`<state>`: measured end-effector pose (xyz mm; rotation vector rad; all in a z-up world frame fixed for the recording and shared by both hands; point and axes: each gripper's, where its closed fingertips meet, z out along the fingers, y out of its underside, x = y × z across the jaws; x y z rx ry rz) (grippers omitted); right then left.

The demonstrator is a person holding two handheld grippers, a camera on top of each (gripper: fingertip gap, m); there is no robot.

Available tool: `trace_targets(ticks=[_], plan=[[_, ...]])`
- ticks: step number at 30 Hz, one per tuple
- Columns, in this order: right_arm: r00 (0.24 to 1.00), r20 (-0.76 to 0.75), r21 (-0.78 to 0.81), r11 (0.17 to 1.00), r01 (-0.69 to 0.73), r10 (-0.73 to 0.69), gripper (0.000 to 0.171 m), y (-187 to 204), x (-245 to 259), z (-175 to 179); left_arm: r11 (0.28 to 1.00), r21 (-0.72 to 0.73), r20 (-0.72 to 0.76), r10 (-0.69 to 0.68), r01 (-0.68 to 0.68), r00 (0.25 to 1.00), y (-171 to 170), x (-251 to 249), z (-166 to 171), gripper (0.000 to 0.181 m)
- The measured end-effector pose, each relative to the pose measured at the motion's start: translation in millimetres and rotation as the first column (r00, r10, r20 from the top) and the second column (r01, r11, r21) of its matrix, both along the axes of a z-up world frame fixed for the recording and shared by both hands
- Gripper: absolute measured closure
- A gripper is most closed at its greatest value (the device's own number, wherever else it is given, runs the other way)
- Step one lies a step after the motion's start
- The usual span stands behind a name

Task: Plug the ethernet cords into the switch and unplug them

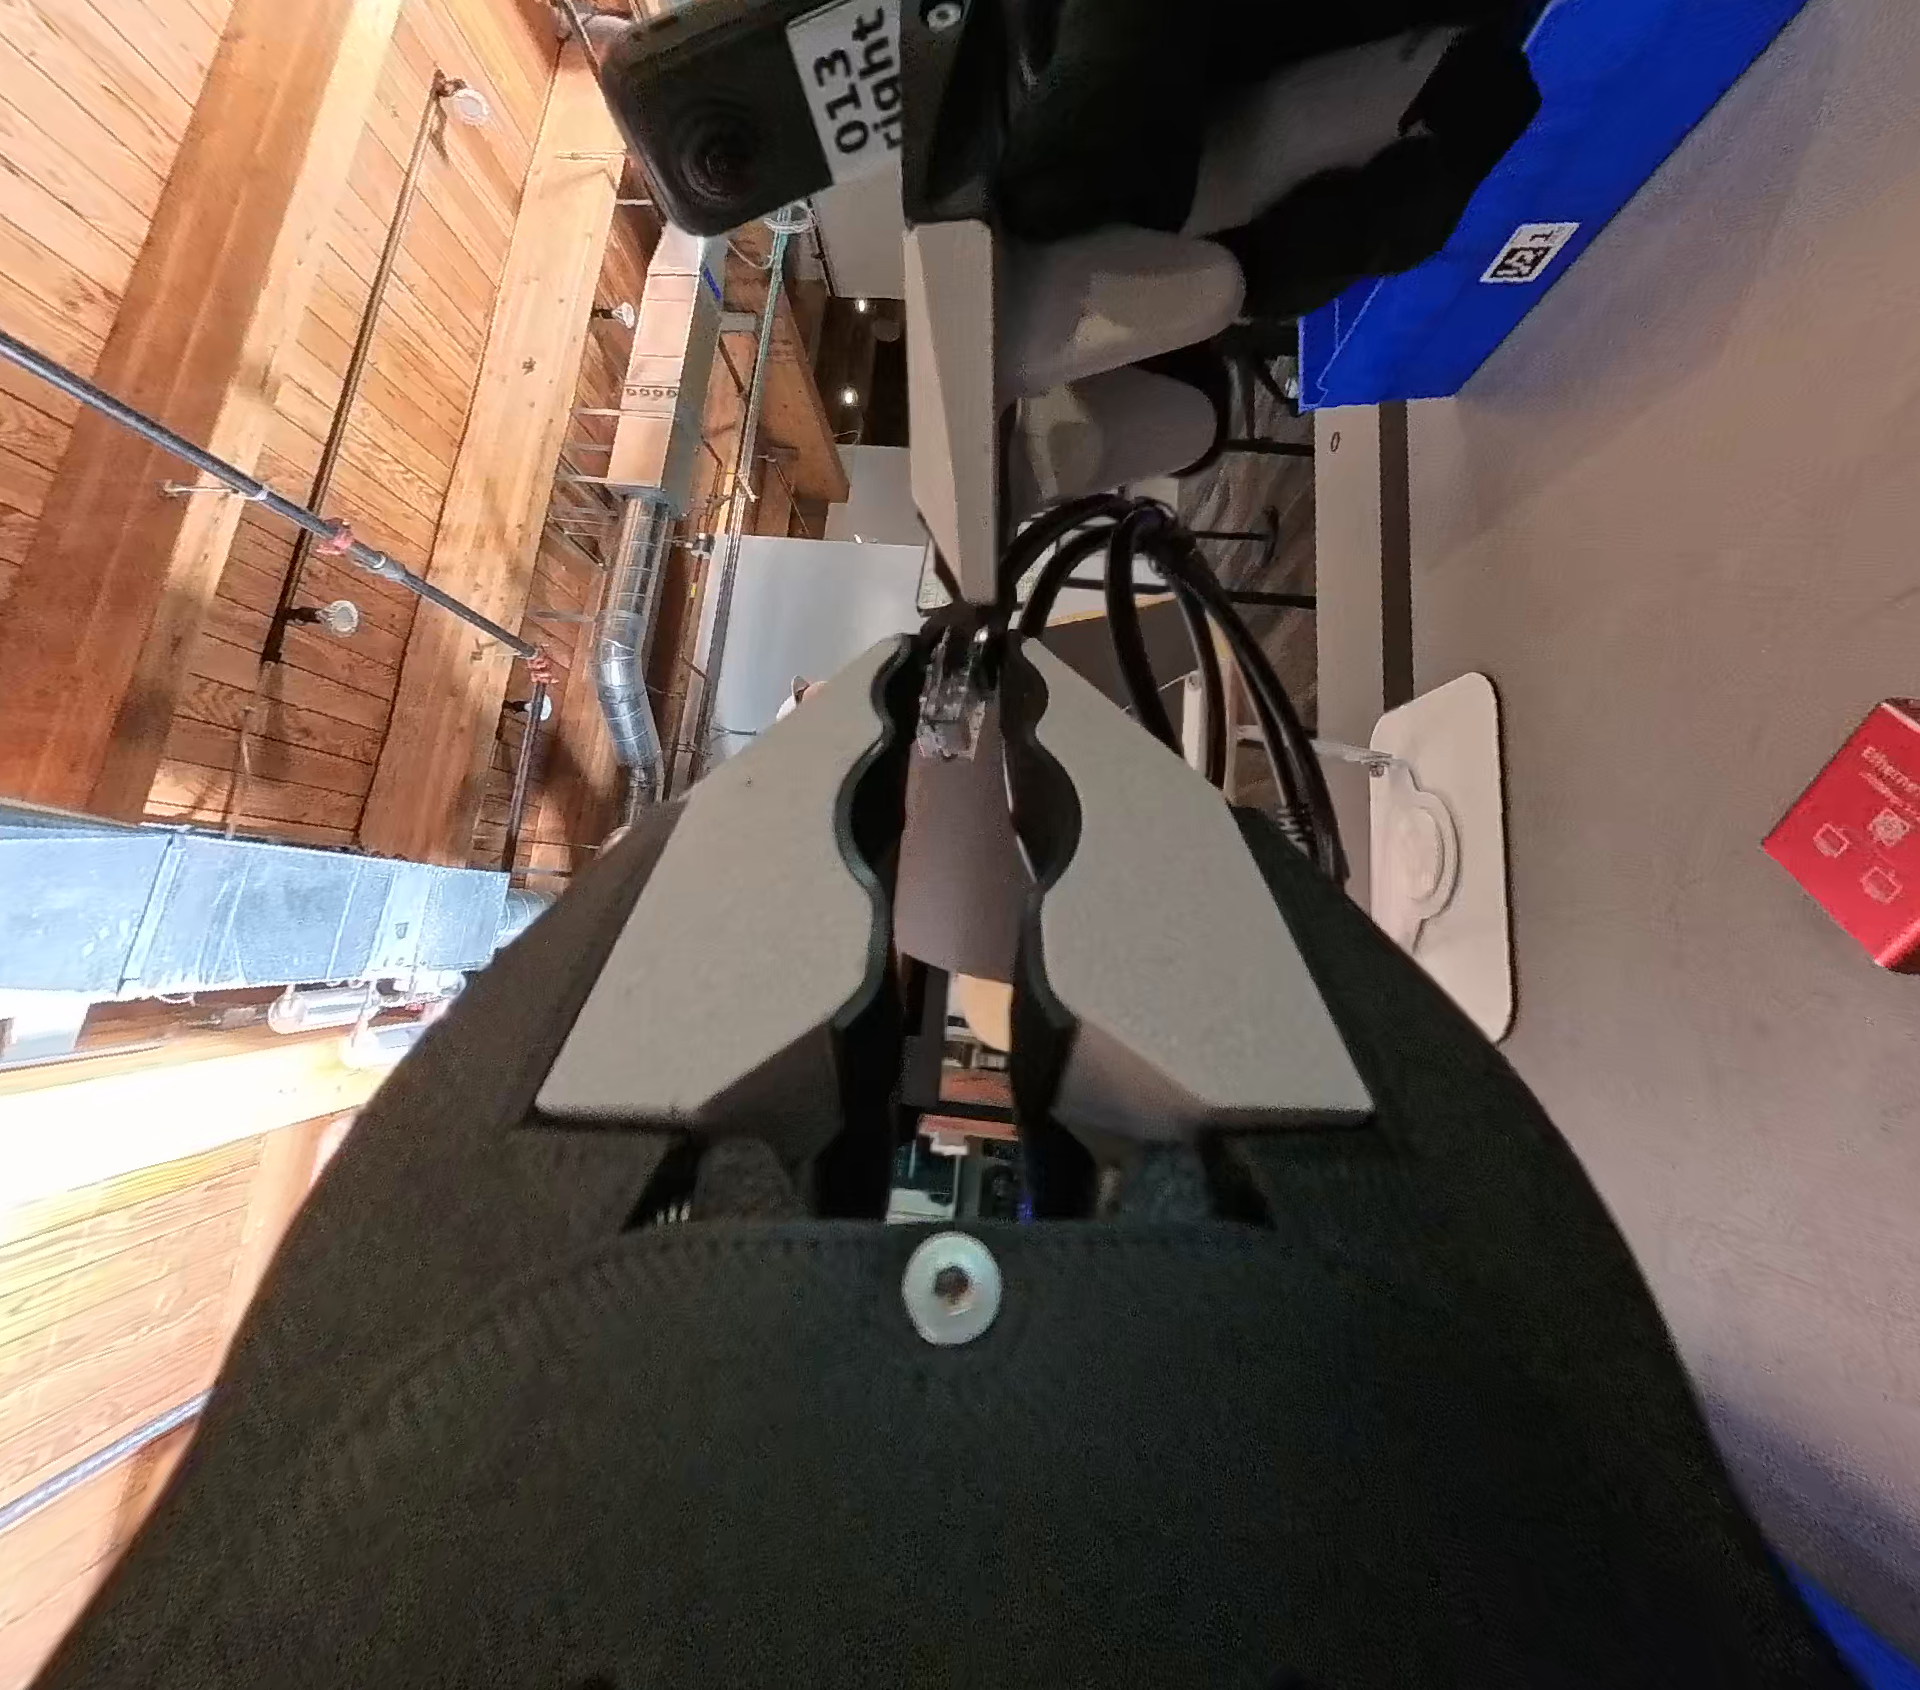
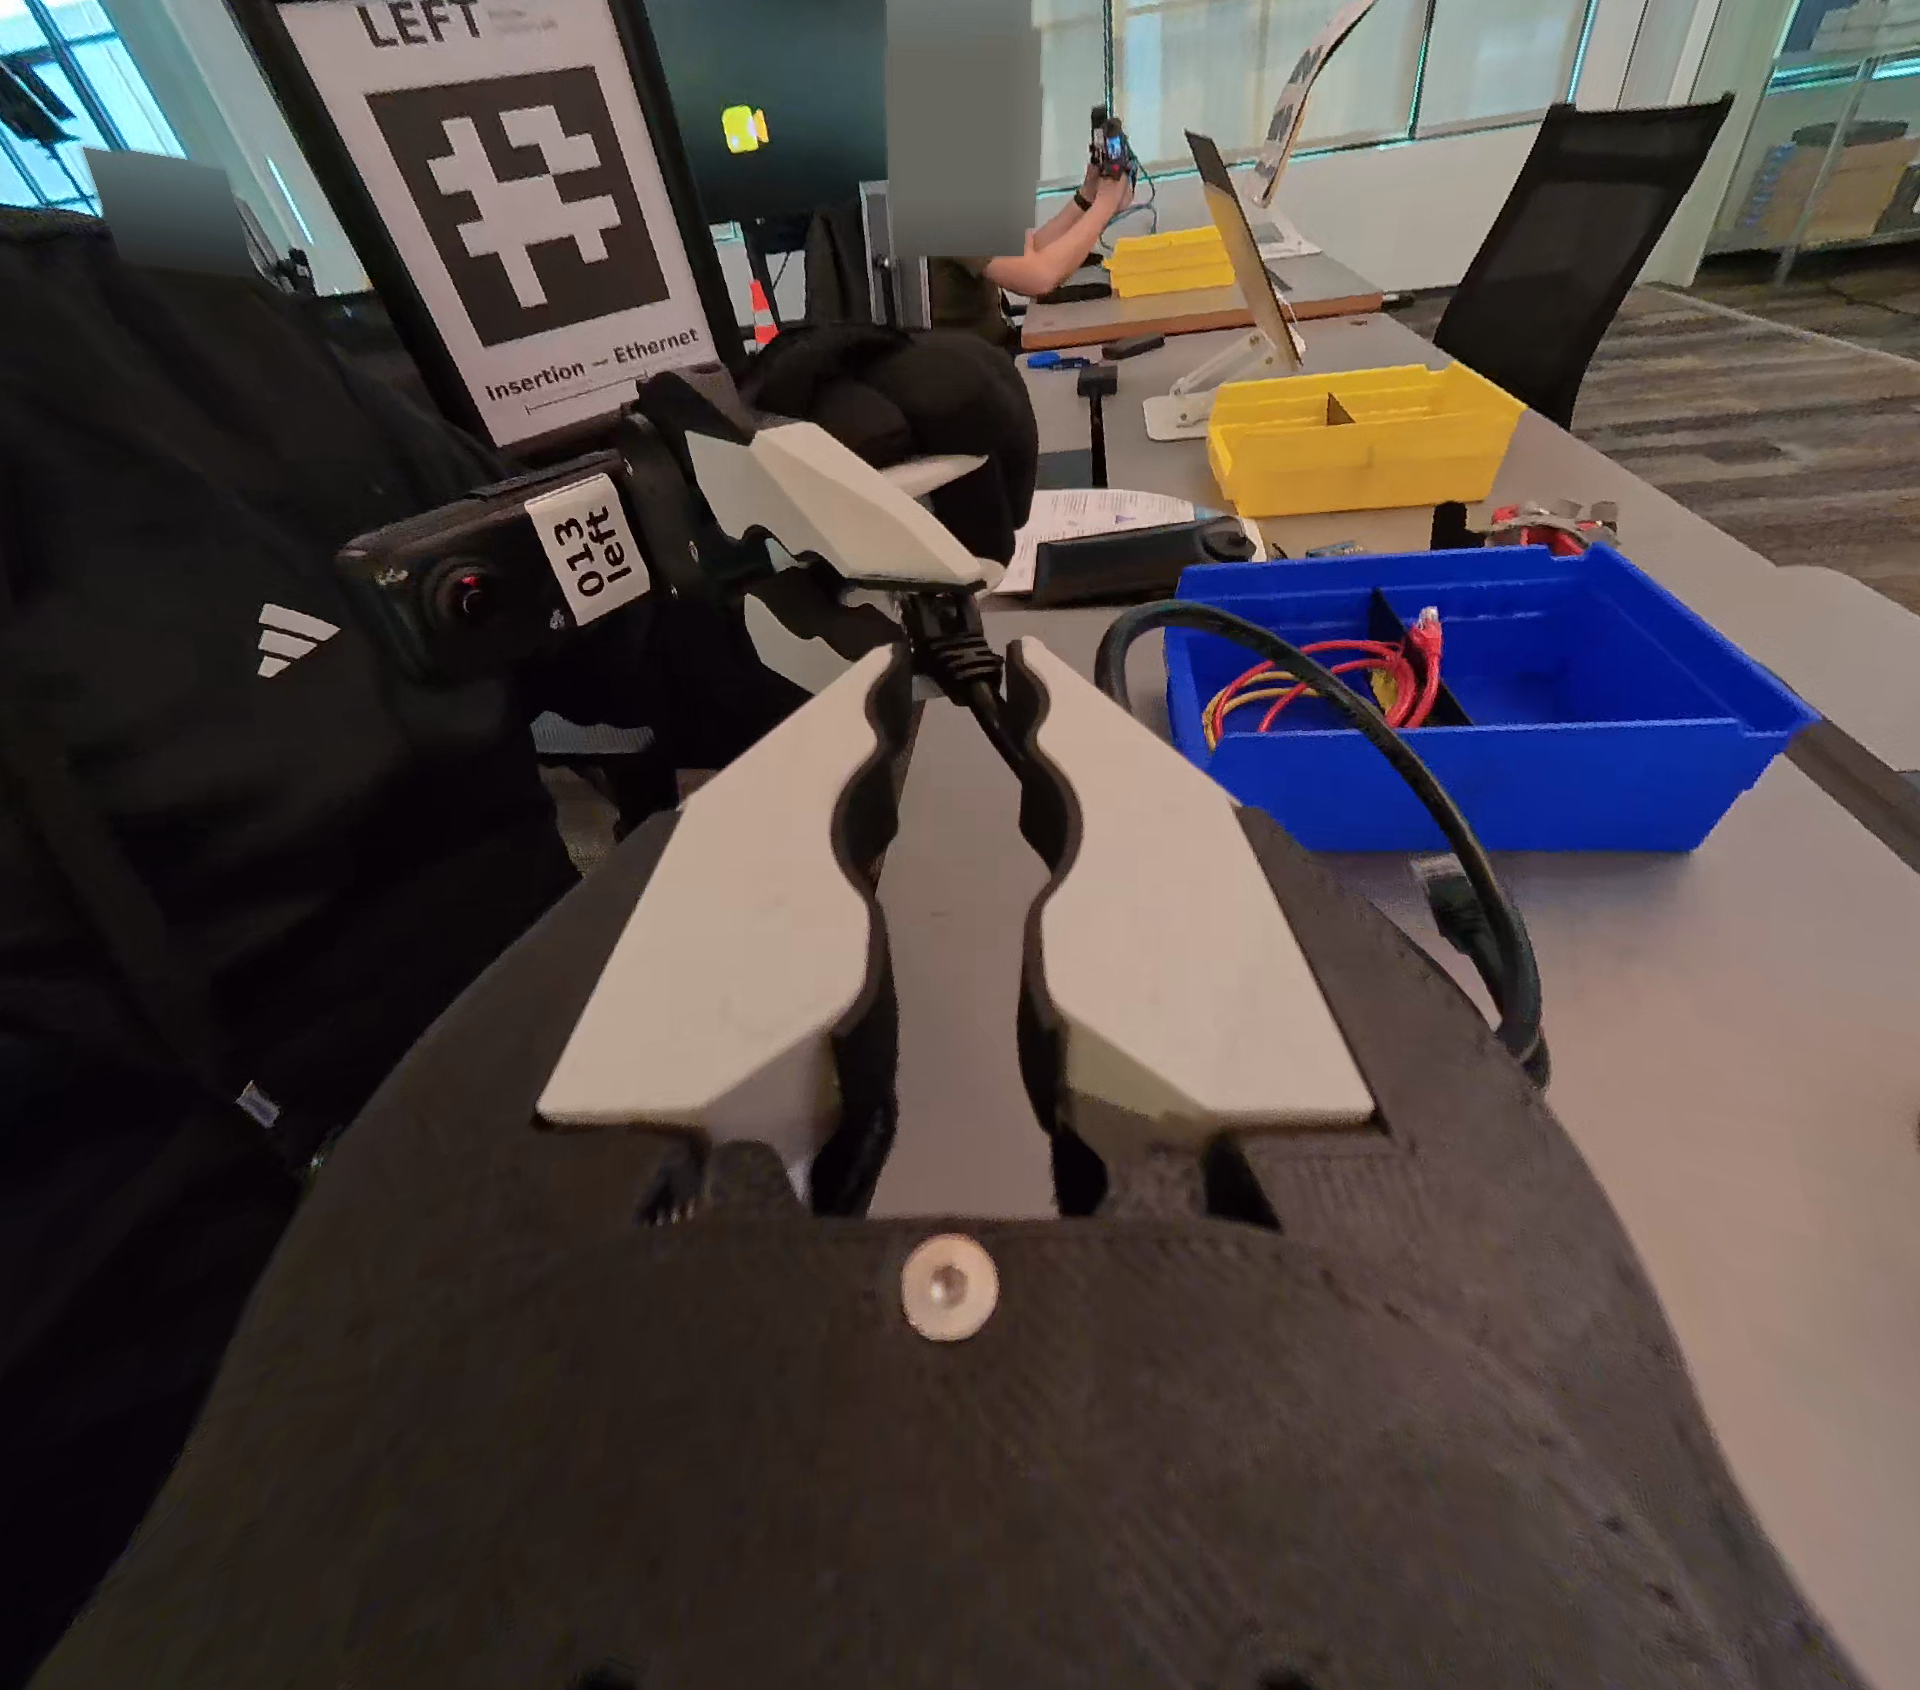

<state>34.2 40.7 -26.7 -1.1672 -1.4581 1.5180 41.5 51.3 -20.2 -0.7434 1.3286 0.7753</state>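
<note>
A black ethernet cord (image 2: 1382, 757) loops over the grey table (image 2: 1714, 1069), held in the air by both grippers at one end. In the left wrist view my left gripper (image 1: 961, 664) is closed around the cord's clear plug (image 1: 951, 710). My right gripper (image 2: 954, 658) is closed on the black boot (image 2: 961, 653) just behind that plug. Each gripper shows in the other's view, tip to tip: the right one (image 1: 977, 586) and the left one (image 2: 956, 586). The cord's other plug (image 2: 1455, 908) lies on the table. No switch is in view.
A blue bin (image 2: 1507, 767) holding red and yellow cords (image 2: 1371, 684) stands to the right, also in the left wrist view (image 1: 1621, 113). A red box (image 1: 1860, 840) and a white stand base (image 1: 1449, 861) lie on the table. Yellow bins (image 2: 1351, 435), a framed marker sign (image 2: 499, 186) and a seated person stand farther back.
</note>
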Motion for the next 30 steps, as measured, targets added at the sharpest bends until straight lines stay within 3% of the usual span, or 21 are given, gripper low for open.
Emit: trace_targets(ticks=[5,8,10,12,14,17,21,24,26,30], plan=[[0.998,0.035,-0.033,0.998,0.047,-0.046,0.159,9.5,0.6,-3.7,0.996,-0.091,0.062,0.005,0.001,0.998,10.3,-0.9,-3.9,0.169],[0.984,0.037,0.082,0.982,0.17,-0.173,0.16,23.0,-4.9,-5.7,0.969,-0.246,0.192,0.026,0.022,0.981,22.0,-11.9,-4.5,0.165],[0.96,0.022,0.219,0.938,0.269,-0.281,0.161,32.9,-3.8,-4.6,0.911,-0.397,0.31,0.019,0.112,0.95,24.0,-19.6,-2.6,0.16],[0.922,0.008,0.392,0.849,0.354,-0.387,0.162,41.9,-0.5,-5.2,0.783,-0.573,0.462,0.064,0.242,0.885,27.3,-26.8,-0.5,0.152],[0.867,0.004,0.59,0.701,0.4,-0.498,0.161,51.9,2.2,-10.4,0.613,-0.664,0.61,0.111,0.429,0.785,26.0,-29.4,4.0,0.15],[0.837,-0.061,0.737,0.542,0.405,-0.543,0.162,47.8,-1.6,-3.4,0.336,-0.687,0.724,0.239,0.644,0.648,26.5,-29.9,1.4,0.144],[0.821,-0.114,0.846,0.379,0.376,-0.56,0.162,39.6,-10.1,0.2,0.086,-0.586,0.786,0.301,0.805,0.54,16.6,-21.6,1.5,0.142],[0.819,-0.137,0.896,0.284,0.343,-0.557,0.162,33.4,-17.0,-0.7,-0.003,-0.529,0.798,0.337,0.849,0.499,14.9,-18.5,-0.3,0.155],[0.819,-0.155,0.898,0.266,0.35,-0.553,0.161,30.7,-19.9,1.8,-0.077,-0.506,0.795,0.344,0.859,0.5,9.4,-14.5,-4.1,0.164],[0.835,-0.172,0.897,0.267,0.352,-0.522,0.161,25.9,-19.5,4.2,-0.125,-0.445,0.825,0.327,0.887,0.46,4.3,-15.0,0.1,0.17]])
